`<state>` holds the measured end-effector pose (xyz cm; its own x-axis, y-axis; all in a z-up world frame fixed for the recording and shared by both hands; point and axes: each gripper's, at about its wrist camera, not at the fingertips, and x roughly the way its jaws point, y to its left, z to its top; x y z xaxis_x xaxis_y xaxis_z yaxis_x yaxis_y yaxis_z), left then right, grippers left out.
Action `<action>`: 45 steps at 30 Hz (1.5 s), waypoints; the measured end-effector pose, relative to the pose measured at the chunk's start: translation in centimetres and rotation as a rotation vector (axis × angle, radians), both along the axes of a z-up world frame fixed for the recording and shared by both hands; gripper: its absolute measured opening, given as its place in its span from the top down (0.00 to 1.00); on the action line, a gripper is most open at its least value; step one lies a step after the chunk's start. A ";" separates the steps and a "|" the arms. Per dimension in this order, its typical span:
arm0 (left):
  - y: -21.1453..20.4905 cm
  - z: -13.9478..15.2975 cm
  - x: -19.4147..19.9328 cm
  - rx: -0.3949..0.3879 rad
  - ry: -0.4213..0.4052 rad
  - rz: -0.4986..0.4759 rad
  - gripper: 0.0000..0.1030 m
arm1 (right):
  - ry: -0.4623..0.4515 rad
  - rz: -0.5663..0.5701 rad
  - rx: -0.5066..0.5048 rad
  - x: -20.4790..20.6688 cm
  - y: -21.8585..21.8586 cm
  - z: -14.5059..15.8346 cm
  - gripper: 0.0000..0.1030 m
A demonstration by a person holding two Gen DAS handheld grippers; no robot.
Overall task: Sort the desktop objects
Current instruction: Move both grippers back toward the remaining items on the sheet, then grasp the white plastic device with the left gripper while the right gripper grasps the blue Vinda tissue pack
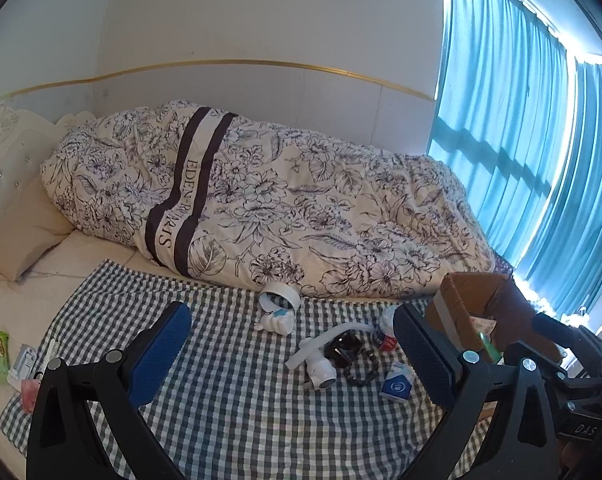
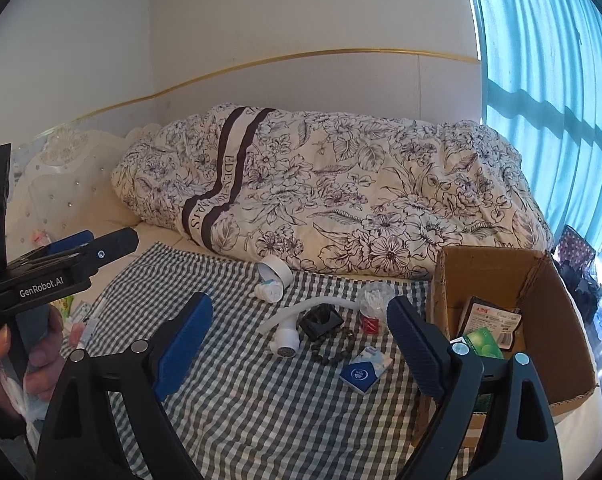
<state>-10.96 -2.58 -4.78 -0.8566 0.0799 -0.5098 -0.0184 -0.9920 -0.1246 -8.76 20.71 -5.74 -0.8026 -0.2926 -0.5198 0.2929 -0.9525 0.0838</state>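
Both grippers hang over the bed with their blue pads spread apart and nothing between them: the left gripper (image 1: 291, 354) and the right gripper (image 2: 301, 338); below them on the checked cloth (image 2: 229, 400) lie a white fitting with a hose (image 2: 286, 340), a bead bracelet (image 2: 333, 354), a small blue-and-white carton (image 2: 365, 369), a jar of cotton swabs (image 2: 373, 308) and a roll of tape (image 2: 276, 270); just right of these stands an open cardboard box (image 2: 501, 276) holding packets; behind, a flowered quilt (image 2: 341, 196).
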 end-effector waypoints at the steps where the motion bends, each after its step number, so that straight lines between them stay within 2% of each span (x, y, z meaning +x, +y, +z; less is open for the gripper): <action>1: 0.0 -0.5 -0.4 -0.003 -0.007 0.001 0.00 | -0.001 -0.001 0.004 -0.3 0.0 -0.6 0.11; 11: 1.2 -6.1 -4.0 -0.024 -0.108 -0.013 0.00 | -0.058 0.023 0.021 -2.9 0.1 -6.0 0.09; 17: 2.3 -9.5 -6.2 -0.037 -0.170 -0.030 0.00 | -0.061 0.049 0.053 -3.7 -0.3 -8.5 0.09; 23: 3.1 -13.3 -8.0 -0.040 -0.240 -0.048 0.00 | -0.141 0.047 0.021 -5.3 0.1 -11.7 0.08; 45: 6.5 -22.3 -13.2 -0.032 -0.364 -0.101 0.00 | -0.261 -0.043 0.115 -9.9 1.3 -20.0 0.09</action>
<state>-24.17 3.92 -27.10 -0.6073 0.1343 -0.7831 -0.0769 -0.9909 -0.1103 -18.70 21.97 -25.75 -0.6477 -0.1883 -0.7382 0.2353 -0.9711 0.0413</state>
